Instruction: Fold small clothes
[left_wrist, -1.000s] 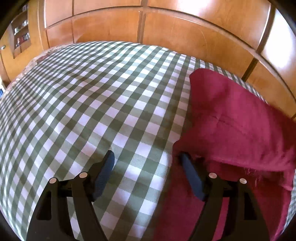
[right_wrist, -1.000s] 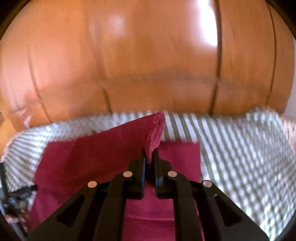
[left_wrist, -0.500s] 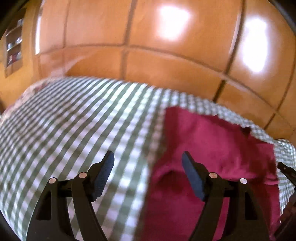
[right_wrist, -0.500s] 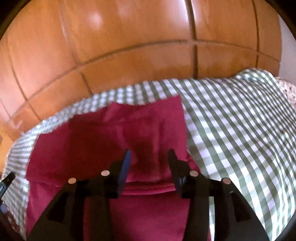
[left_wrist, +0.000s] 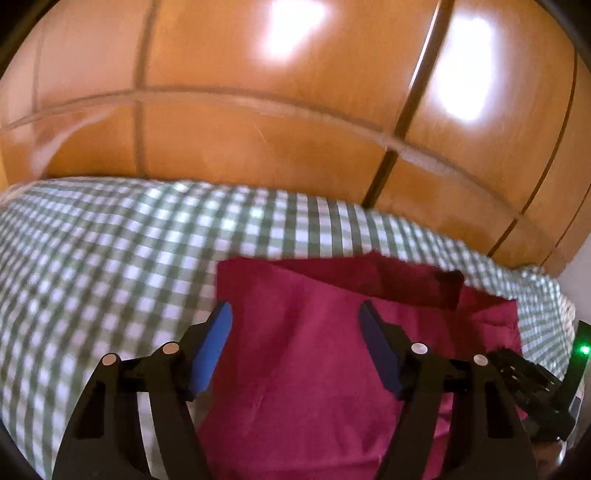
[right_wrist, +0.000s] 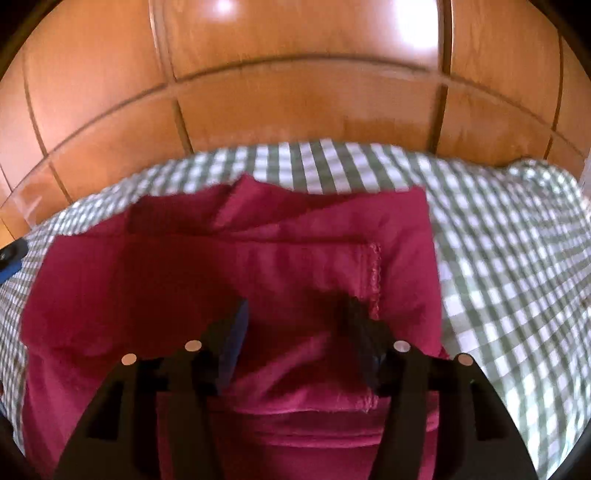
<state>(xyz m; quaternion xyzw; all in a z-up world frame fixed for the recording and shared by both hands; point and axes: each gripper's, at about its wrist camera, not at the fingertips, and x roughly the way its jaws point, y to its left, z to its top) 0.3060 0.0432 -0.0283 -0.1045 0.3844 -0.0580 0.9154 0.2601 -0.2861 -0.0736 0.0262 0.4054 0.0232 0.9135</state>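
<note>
Both grippers, left gripper (left_wrist: 295, 314) and right gripper (right_wrist: 295, 310), hang with jaws spread wide and empty above the soft crimson garment (right_wrist: 229, 273), lying folded in layers with a stitched hem on the green-and-white checked cloth (left_wrist: 110, 251) before glossy wooden panels (right_wrist: 295, 92)

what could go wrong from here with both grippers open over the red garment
1. The top layer of the red garment lies skewed, its far corner poking out; pressing now would likely set a crooked fold.
2. The right gripper hangs over stacked layers beside the stitched hem; closing may pinch several layers at once.
3. The left gripper straddles the garment's edge and might snag the checked tablecloth.
</note>
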